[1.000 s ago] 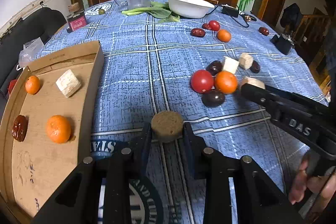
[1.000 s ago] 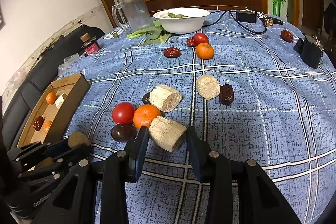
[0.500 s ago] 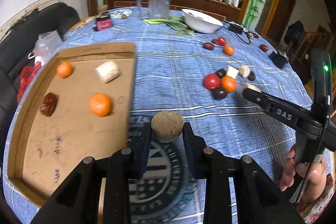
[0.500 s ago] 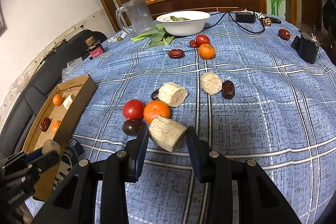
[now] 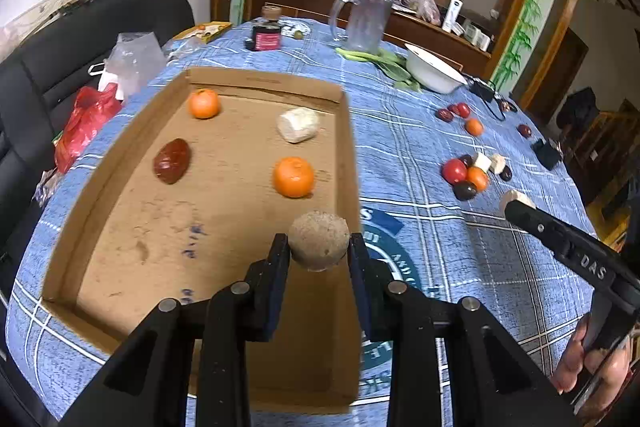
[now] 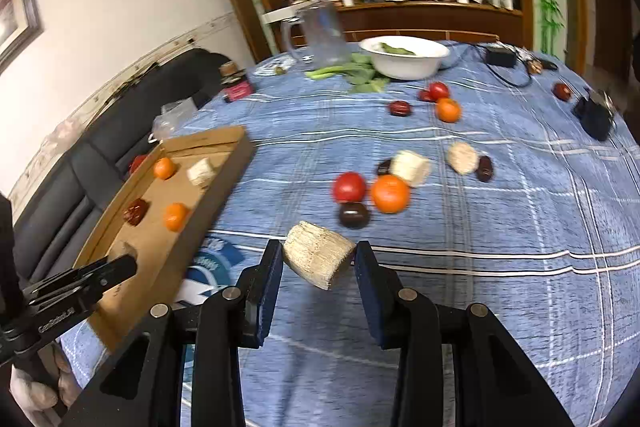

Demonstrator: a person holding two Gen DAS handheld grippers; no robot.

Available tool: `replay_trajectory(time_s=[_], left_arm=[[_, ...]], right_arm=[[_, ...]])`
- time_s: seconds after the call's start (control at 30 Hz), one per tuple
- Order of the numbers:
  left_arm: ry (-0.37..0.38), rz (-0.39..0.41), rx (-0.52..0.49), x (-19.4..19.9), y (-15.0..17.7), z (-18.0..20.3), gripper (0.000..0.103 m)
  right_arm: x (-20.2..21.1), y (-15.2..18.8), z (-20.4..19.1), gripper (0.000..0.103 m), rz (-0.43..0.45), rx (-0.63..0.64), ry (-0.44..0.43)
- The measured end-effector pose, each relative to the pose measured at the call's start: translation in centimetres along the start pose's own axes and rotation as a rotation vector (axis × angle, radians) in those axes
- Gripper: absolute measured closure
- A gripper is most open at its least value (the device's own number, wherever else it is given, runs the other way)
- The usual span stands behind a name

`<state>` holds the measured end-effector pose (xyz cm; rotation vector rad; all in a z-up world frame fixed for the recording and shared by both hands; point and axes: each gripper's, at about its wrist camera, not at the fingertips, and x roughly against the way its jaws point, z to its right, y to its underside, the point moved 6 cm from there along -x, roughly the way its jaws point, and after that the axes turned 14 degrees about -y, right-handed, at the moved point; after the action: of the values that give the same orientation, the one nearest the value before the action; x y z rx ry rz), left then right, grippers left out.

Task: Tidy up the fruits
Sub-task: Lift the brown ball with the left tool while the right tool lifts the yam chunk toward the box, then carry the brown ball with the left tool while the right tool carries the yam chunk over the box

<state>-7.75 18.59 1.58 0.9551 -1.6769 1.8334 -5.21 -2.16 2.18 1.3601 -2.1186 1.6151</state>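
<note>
My left gripper (image 5: 319,251) is shut on a round tan corky piece (image 5: 319,241), held over the right edge of the cardboard tray (image 5: 120,171). Inside the tray lie two oranges (image 5: 293,176), a red date (image 5: 172,160) and a pale chunk (image 5: 298,124). My right gripper (image 6: 318,261) is shut on a ribbed pale chunk (image 6: 318,259) above the blue cloth, right of the tray (image 6: 228,183). A tomato (image 6: 349,185), an orange (image 6: 390,193), a dark plum (image 6: 353,215) and other pieces lie beyond it.
A white bowl (image 6: 404,61), a clear jug (image 6: 322,33), green leaves (image 6: 352,75) and a dark jar (image 5: 266,35) stand at the table's far side. A black device (image 6: 596,115) sits at the right. A dark sofa with plastic bags (image 5: 86,119) borders the left edge.
Both grippers have swung left with their pieces. The left one has gone from over the cloth to above the tray's right edge; the right one has lifted and neared the tray.
</note>
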Motion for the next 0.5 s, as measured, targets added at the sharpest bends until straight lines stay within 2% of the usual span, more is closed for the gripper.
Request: replay_trajectory(time_s=[0.37, 0.5], left_arm=[[-0.037, -0.059, 0.137, -1.4, 0.4, -7.0, 0.074], [-0.050, -0.057, 0.172, -1.5, 0.1, -8.9, 0.074]], right_arm=[[-3.9, 0.6, -7.8, 0.063, -0.080, 0.130, -0.076], [-5.8, 0.7, -9.8, 0.063, -0.118, 0.162, -0.100]])
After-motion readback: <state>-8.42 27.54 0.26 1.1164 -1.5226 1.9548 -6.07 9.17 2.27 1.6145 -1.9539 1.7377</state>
